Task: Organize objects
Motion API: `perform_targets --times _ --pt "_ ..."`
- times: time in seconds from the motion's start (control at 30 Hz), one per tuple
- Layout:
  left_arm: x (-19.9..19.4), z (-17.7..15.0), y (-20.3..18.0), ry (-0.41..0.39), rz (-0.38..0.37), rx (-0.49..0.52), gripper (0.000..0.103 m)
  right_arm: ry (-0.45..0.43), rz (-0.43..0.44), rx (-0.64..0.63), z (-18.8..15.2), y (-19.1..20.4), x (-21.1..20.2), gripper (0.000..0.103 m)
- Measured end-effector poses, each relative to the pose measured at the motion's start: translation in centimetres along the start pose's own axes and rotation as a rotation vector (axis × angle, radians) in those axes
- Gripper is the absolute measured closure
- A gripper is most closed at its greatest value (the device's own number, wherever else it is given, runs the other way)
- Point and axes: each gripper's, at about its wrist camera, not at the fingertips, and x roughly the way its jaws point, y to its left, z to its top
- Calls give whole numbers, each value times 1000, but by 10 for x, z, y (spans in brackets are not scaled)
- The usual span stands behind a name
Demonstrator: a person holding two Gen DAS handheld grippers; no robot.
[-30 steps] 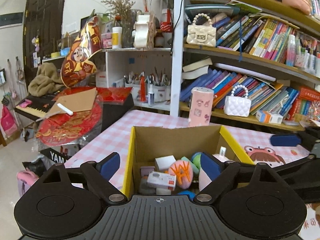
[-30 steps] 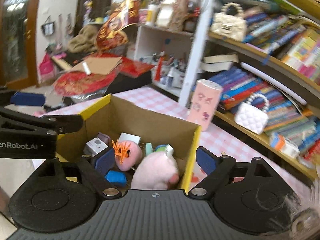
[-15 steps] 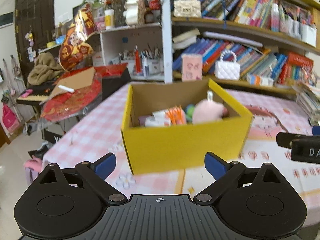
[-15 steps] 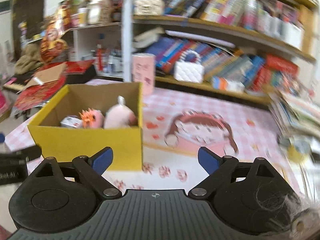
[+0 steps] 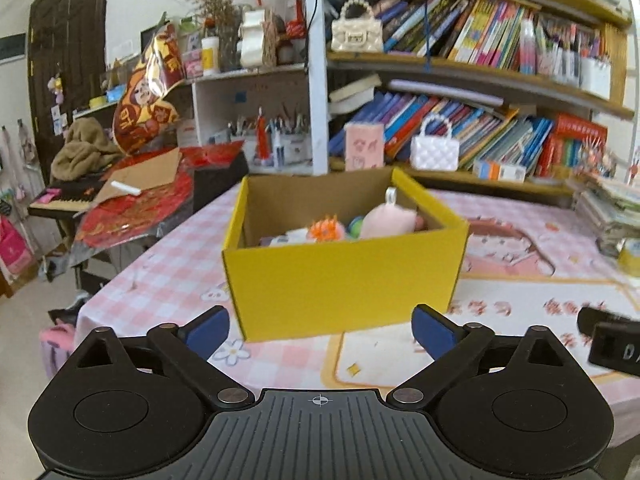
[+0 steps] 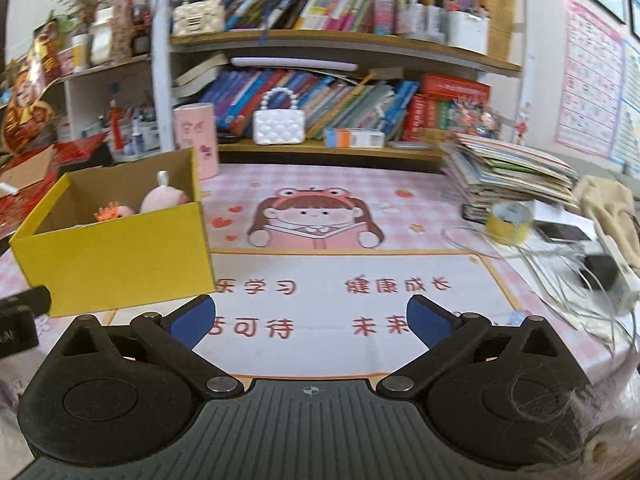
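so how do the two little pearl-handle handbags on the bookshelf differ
The cream handbag sits on the upper shelf; the white handbag sits on the shelf below it. The cream handbag has a dark clasp on its front; the white handbag shows only a plain quilted front. Both are small, upright and carry a beaded loop handle.

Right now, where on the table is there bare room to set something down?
Free: the printed cloth between the yellow box and the tape roll. Crowded: the right edge, with book stack and cables.
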Motion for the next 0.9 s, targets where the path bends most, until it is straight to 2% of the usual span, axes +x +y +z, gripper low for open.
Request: perform_targets --times 0.2,0.5,0.9 --pt "-2 -2 -12 -6 -37 -6 2 -4 -44 39 -5 -10 -7 0" --pt "-7 -5 -21 -15 -37 5 2 6 -71 69 -9 -23 -10 0" --pt "-14 -8 -33 -14 -41 22 1 -4 -58 74 -12 -27 -18 0"
